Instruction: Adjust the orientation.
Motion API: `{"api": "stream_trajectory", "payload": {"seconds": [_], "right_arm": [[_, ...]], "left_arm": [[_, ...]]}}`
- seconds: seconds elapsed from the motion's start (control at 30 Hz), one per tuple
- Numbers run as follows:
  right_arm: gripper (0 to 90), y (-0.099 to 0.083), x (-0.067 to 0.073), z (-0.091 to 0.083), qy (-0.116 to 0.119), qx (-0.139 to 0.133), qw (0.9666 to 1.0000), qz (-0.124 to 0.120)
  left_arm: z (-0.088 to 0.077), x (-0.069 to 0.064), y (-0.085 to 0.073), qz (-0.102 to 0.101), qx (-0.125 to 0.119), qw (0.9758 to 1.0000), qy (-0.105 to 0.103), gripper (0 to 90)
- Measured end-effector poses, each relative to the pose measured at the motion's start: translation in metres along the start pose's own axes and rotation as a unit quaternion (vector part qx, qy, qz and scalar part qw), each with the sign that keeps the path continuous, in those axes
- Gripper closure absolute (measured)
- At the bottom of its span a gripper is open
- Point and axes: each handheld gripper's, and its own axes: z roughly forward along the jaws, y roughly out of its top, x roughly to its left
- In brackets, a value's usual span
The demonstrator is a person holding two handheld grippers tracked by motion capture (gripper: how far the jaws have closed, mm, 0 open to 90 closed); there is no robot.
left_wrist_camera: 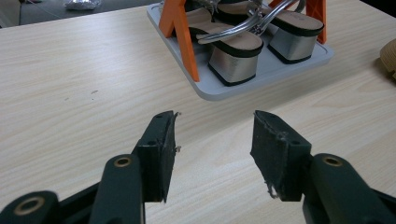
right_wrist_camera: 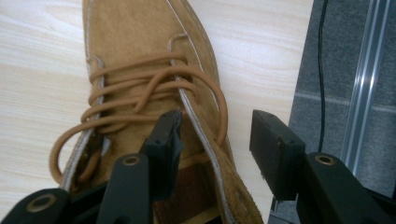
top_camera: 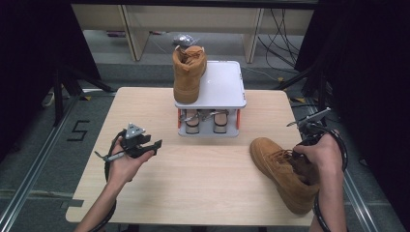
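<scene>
A tan lace-up boot (top_camera: pixel 275 162) lies on the wooden table (top_camera: pixel 193 183) at the right, toe pointing toward the rack. My right gripper (top_camera: pixel 300 159) is at its ankle opening. In the right gripper view the jaws of the right gripper (right_wrist_camera: pixel 215 121) stand open astride the side wall of the boot (right_wrist_camera: pixel 140 46), one inside the opening, the other outside and clear of the suede. A matching boot (top_camera: pixel 188 72) stands on the top shelf of the grey rack (top_camera: pixel 222 82). My left gripper (top_camera: pixel 155 145) hovers open and empty over the table at the left.
Under the shelf sits a pair of heeled sandals (top_camera: pixel 205 121) between orange posts; the left gripper (left_wrist_camera: pixel 215 116) faces these sandals (left_wrist_camera: pixel 233 46) on the rack's base (left_wrist_camera: pixel 261 74). The table's right edge and a metal rail on the floor (right_wrist_camera: pixel 364 93) lie just beside the boot.
</scene>
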Motion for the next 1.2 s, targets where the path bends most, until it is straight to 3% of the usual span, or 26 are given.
{"api": "stream_trajectory", "payload": {"seconds": [0.03, 0.07, 0.17, 0.23, 0.27, 0.3, 0.33, 0.43, 0.47, 0.6, 0.63, 0.67, 0.77, 0.8, 0.83, 0.9, 0.93, 1.03, 1.07, 1.17, 1.2], "right_arm": [[54.6, 0.000, 0.000, 0.000, 0.000, 0.000, 1.0000, 0.000], [55.4, 0.001, -0.003, 0.003, -0.002, 0.013, 0.9997, -0.019], [56.7, 0.002, -0.002, 0.007, -0.004, 0.033, 0.9994, -0.012], [58.3, 0.002, -0.003, 0.011, -0.004, 0.041, 0.9989, -0.024], [59.1, 0.003, -0.002, 0.012, -0.003, 0.051, 0.9985, -0.020], [59.9, 0.003, 0.002, 0.014, -0.004, 0.060, 0.9982, 0.002], [61.3, 0.002, -0.002, 0.016, -0.003, 0.051, 0.9984, -0.024], [63.7, 0.003, -0.002, 0.020, -0.011, 0.074, 0.9966, -0.036], [64.5, 0.003, 0.001, 0.021, -0.008, 0.073, 0.9971, -0.019], [69.5, 0.003, -0.001, 0.025, -0.004, 0.083, 0.9958, -0.038], [71.1, 0.003, -0.003, 0.027, -0.005, 0.076, 0.9955, -0.057], [72.6, 0.003, -0.001, 0.028, -0.005, 0.079, 0.9960, -0.041], [75.2, 0.004, -0.003, 0.030, -0.005, 0.086, 0.9943, -0.062], [75.8, 0.004, -0.003, 0.030, -0.005, 0.083, 0.9947, -0.061], [76.2, 0.005, -0.001, 0.029, -0.003, 0.098, 0.9938, -0.054], [76.8, 0.006, -0.005, 0.031, -0.004, 0.100, 0.9917, -0.081], [76.9, 0.005, -0.001, 0.032, -0.005, 0.094, 0.9939, -0.057], [76.8, 0.007, -0.001, 0.033, -0.005, 0.095, 0.9929, -0.071], [76.7, 0.007, -0.004, 0.034, -0.008, 0.098, 0.9909, -0.092], [75.3, 0.007, -0.002, 0.036, -0.007, 0.092, 0.9932, -0.071], [74.9, 0.008, -0.002, 0.036, -0.007, 0.098, 0.9925, -0.073]], "left_arm": [[0.000, 0.000, 0.000, 0.000, 0.000, 1.0000, 0.000, 48.9], [0.000, 0.000, 0.000, -0.001, 0.000, 1.0000, 0.000, 48.9], [0.000, 0.000, -0.001, -0.002, 0.001, 1.0000, 0.000, 48.9], [0.000, 0.001, -0.001, 0.002, 0.005, 1.0000, 0.000, 48.8], [0.000, 0.001, -0.001, 0.004, 0.006, 1.0000, 0.000, 48.8], [0.000, 0.001, -0.001, 0.004, 0.006, 1.0000, 0.000, 48.8], [0.000, 0.000, -0.001, 0.002, 0.005, 1.0000, -0.001, 48.8], [0.000, 0.000, -0.001, 0.001, 0.006, 1.0000, 0.000, 48.7], [0.000, 0.000, -0.002, 0.000, 0.005, 1.0000, 0.000, 48.7], [0.000, 0.000, -0.002, -0.003, 0.004, 1.0000, -0.002, 48.6], [0.000, 0.000, -0.002, -0.002, 0.004, 1.0000, -0.002, 48.6], [0.000, 0.000, -0.002, -0.002, 0.004, 1.0000, -0.002, 48.6], [0.001, 0.000, -0.002, -0.002, 0.003, 1.0000, -0.003, 48.6], [0.001, 0.000, -0.002, -0.002, 0.003, 1.0000, -0.004, 48.6], [0.001, 0.000, -0.002, -0.002, 0.003, 1.0000, -0.003, 48.6], [0.000, 0.000, -0.002, 0.000, 0.006, 1.0000, -0.003, 48.6], [0.000, 0.000, -0.002, 0.002, 0.008, 1.0000, -0.002, 48.7], [0.000, 0.001, -0.002, 0.002, 0.007, 1.0000, -0.003, 48.7], [0.001, 0.000, -0.003, -0.001, 0.003, 1.0000, -0.003, 48.7], [0.001, 0.000, -0.003, -0.001, 0.003, 1.0000, -0.003, 48.7], [0.001, 0.000, -0.003, -0.002, 0.003, 1.0000, -0.004, 48.7]]}}
